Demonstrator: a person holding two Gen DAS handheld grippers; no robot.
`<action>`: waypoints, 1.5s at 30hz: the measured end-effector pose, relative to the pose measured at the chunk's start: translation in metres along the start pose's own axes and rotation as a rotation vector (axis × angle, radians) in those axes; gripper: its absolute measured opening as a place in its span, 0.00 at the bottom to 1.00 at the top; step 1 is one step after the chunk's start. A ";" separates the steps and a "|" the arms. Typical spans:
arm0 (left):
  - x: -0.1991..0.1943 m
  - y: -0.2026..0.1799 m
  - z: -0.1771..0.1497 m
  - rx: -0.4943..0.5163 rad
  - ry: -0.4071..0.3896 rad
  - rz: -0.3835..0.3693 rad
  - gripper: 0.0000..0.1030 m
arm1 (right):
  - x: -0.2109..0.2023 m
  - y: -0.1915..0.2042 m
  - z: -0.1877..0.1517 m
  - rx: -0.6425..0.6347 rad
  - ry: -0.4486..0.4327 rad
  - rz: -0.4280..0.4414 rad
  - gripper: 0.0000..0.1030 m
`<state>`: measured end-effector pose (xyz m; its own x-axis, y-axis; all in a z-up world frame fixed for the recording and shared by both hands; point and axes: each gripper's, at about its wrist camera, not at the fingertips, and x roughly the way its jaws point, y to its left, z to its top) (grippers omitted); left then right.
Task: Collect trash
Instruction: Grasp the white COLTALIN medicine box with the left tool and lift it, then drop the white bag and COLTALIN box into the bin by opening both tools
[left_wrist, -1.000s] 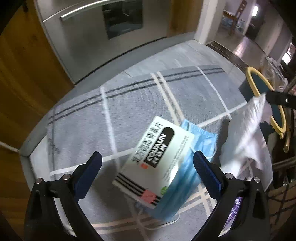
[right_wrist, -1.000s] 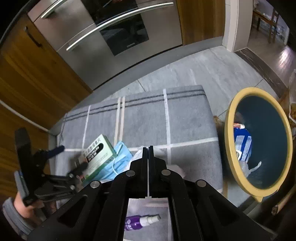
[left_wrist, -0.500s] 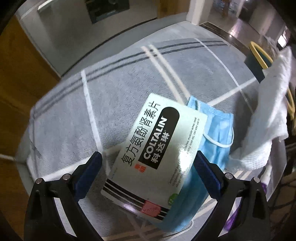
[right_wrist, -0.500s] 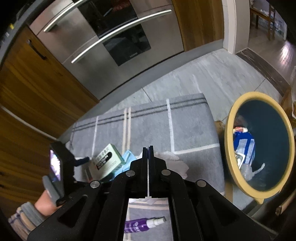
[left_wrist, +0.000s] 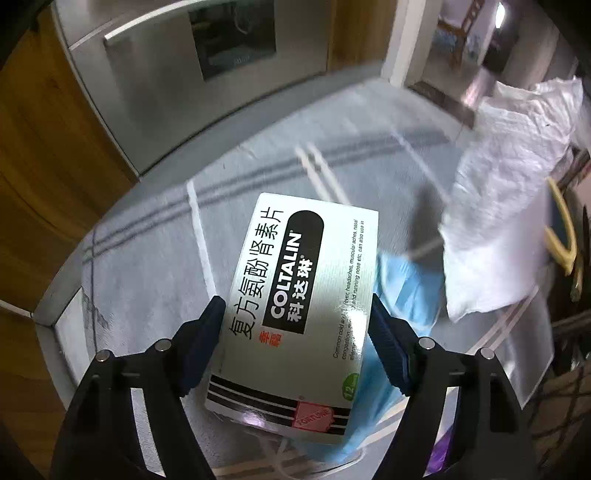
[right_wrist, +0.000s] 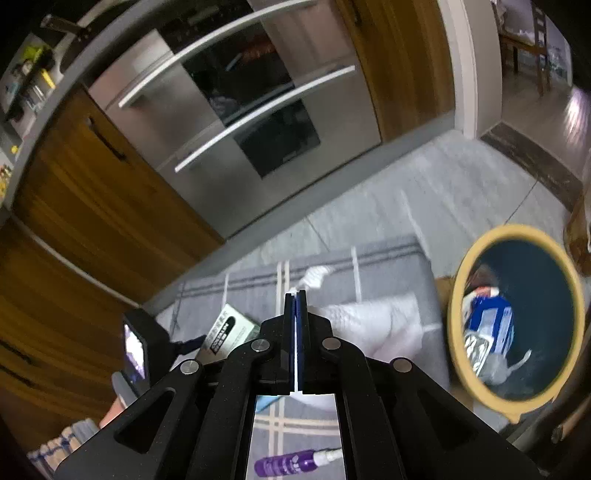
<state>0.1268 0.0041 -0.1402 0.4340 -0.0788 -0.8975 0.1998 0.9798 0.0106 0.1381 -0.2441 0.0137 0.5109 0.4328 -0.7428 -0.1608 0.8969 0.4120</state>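
Observation:
My left gripper (left_wrist: 297, 317) is shut on a white and green Coltalin medicine box (left_wrist: 295, 310), its blue pads against both long sides, the box lifted off the grey striped table (left_wrist: 147, 266). A blue face mask (left_wrist: 410, 291) lies under and right of the box. My right gripper (right_wrist: 295, 299) is shut on a white crumpled paper towel (right_wrist: 365, 325), which hangs in the air at the right of the left wrist view (left_wrist: 506, 192). The box also shows in the right wrist view (right_wrist: 231, 328). The yellow-rimmed bin (right_wrist: 461, 314) stands right of the table.
A purple spray bottle (right_wrist: 291, 463) lies near the table's front edge. The bin holds a blue packet (right_wrist: 491, 325) and clear plastic. A steel oven front (right_wrist: 236, 122) and wood cabinets (right_wrist: 92, 221) stand behind the table. A doorway opens at the far right.
My left gripper has closed on the medicine box and lifted it. My right gripper has risen with the paper towel, which now hangs higher above the table.

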 end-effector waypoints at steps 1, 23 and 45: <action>-0.005 -0.003 0.000 -0.001 -0.014 0.002 0.72 | -0.005 -0.001 0.002 0.003 -0.015 0.004 0.01; -0.071 -0.157 0.041 0.262 -0.194 -0.193 0.72 | -0.105 -0.090 0.037 0.182 -0.307 -0.053 0.01; 0.010 -0.317 0.112 0.406 -0.076 -0.248 0.72 | -0.098 -0.205 0.029 0.360 -0.241 -0.314 0.01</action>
<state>0.1659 -0.3279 -0.1031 0.3898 -0.3291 -0.8601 0.6261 0.7796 -0.0146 0.1453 -0.4735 0.0172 0.6744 0.0777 -0.7343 0.3090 0.8735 0.3763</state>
